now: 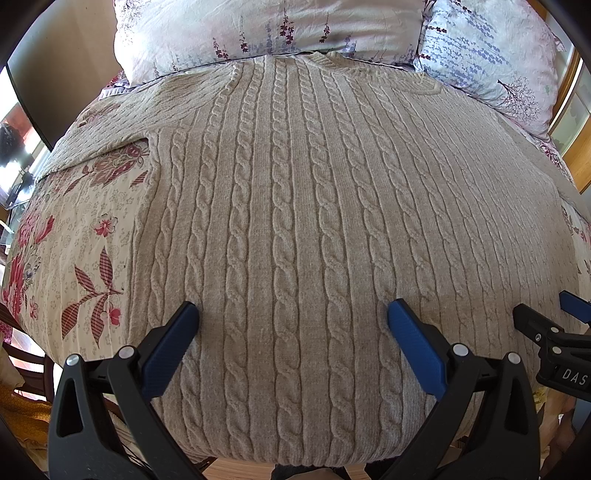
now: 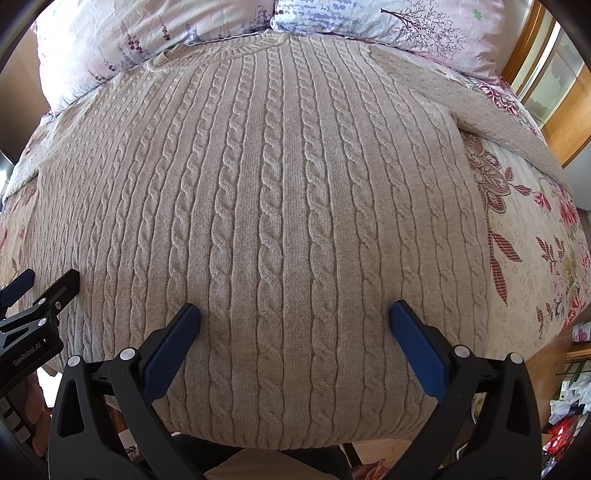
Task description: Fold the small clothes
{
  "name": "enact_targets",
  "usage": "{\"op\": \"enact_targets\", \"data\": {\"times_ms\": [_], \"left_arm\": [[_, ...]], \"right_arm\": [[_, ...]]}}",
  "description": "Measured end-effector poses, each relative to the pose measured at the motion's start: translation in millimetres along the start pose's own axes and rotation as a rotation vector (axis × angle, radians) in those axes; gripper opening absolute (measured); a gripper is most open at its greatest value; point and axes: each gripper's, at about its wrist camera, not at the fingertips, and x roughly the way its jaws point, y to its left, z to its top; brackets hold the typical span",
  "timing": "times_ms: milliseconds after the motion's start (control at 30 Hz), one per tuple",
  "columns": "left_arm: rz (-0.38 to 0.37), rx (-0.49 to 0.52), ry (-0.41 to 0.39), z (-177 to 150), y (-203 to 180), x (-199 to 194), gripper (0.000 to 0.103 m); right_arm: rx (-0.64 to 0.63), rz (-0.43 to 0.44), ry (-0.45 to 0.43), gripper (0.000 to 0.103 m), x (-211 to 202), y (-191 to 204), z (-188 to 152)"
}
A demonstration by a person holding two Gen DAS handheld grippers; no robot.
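Left tool (image 1: 293, 310), right tool (image 2: 294, 312), spread wide over sweater (image 1: 295, 184)

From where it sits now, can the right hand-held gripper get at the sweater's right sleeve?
Probably yes. The right hand-held gripper is open over the sweater near the hem, and the right sleeve lies flat on the floral bedspread with nothing between them.

A floral-sheeted bed (image 1: 74, 236) fills the room, two pillows (image 1: 258, 29) at twelve o'clock, wooden window frame (image 2: 532, 48) at two o'clock.
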Motion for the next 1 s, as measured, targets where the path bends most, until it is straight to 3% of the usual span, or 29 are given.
{"op": "enact_targets", "data": {"times_ms": [333,467,533,600,833,1000], "left_arm": [[0.001,-0.006,0.008,5,-1,2,0.101],[0.003,-0.018,0.002,8,1,3,0.101],[0.002,-0.023,-0.002,11,0,3,0.101],[-0.004,-0.025,-0.016,16,-1,3,0.101],[-0.098,-0.029,-0.08,37,-9,0,0.101],[-0.217,-0.024,-0.122,51,-19,-3,0.101]], "right_arm": [[-0.024,0.01,-0.008,0.102,3,0,2],[-0.01,0.092,-0.041,0.102,-3,-11,5],[0.078,0.21,-0.081,0.102,-9,-34,13],[0.189,0.263,-0.129,0.102,-14,-67,23],[0.644,0.402,-0.273,0.083,-13,-215,50],[0.94,0.451,-0.351,0.072,2,-306,47]]}}
